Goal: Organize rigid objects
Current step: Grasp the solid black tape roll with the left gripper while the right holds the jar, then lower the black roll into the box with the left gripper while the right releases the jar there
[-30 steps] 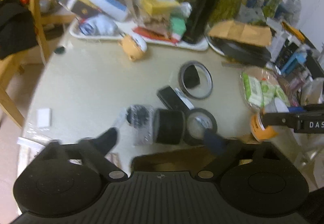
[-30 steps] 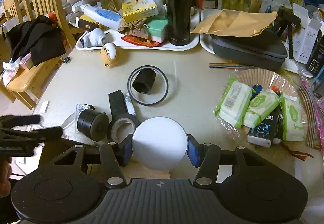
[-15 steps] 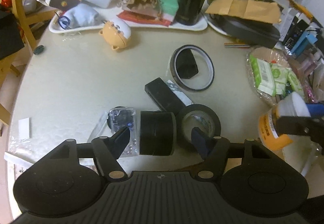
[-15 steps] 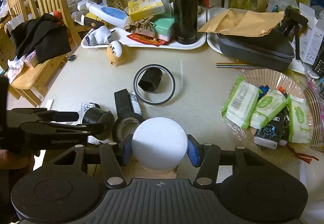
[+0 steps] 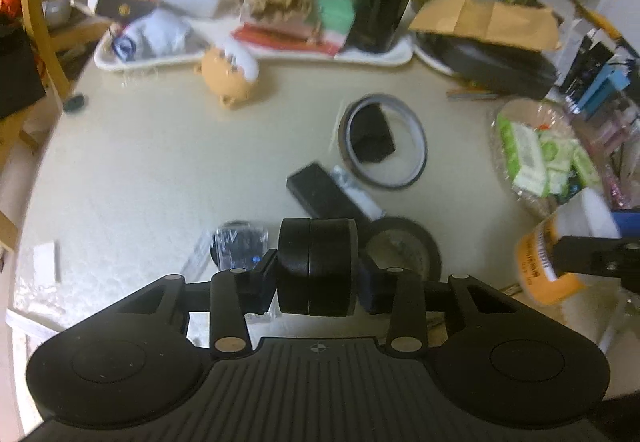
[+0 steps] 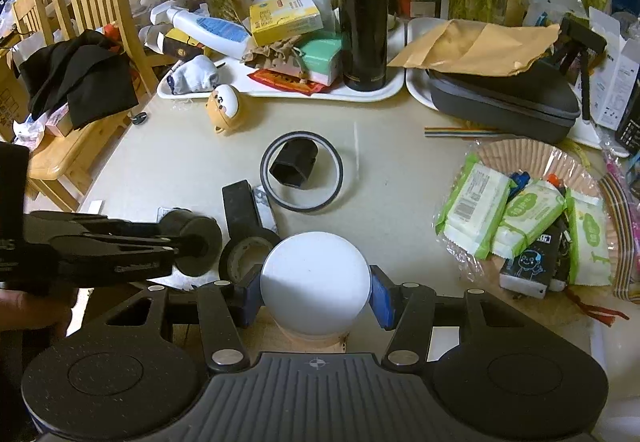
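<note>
Holding: left gripper [image 5: 318, 278] clamped a black cylinder [image 5: 318, 266] just above the table [image 5: 160, 170]; right gripper [image 6: 316, 292] clamped a white-capped bottle [image 6: 315, 280]. Risk judged: cylinder rolling from its narrow grip onto nearby tape roll [image 5: 404, 250].

At the top centre of the right wrist view, a tall black flask [image 6: 362, 8] is seen upright on a white tray [image 6: 374, 93]. A wooden chair [image 6: 86, 8] is placed at the upper left, and green wipe packets [image 6: 524, 216] are found at the right.
</note>
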`<state>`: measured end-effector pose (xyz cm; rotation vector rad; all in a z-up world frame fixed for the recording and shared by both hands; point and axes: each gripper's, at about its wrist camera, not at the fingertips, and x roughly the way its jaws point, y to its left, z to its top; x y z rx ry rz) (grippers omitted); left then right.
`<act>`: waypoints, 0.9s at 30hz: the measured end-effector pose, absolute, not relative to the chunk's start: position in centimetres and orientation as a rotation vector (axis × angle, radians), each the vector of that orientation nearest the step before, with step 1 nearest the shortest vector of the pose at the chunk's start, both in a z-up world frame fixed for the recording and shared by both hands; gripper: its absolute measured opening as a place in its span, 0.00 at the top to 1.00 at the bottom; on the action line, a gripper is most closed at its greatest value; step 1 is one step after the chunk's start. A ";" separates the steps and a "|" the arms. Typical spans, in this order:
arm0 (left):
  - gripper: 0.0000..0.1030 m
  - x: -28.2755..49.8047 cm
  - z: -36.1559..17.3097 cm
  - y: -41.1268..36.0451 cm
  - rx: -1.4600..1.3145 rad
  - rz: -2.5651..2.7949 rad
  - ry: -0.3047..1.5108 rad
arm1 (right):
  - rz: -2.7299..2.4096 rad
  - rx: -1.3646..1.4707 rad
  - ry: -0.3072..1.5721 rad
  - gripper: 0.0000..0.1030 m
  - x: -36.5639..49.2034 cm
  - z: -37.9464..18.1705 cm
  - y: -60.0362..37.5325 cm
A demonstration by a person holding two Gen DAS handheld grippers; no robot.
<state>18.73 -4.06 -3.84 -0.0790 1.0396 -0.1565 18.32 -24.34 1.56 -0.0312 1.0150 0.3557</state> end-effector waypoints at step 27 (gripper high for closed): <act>0.62 10.0 1.5 -2.0 -0.099 -0.179 0.888 | 0.429 -0.108 0.973 0.45 13.9 3.0 -20.4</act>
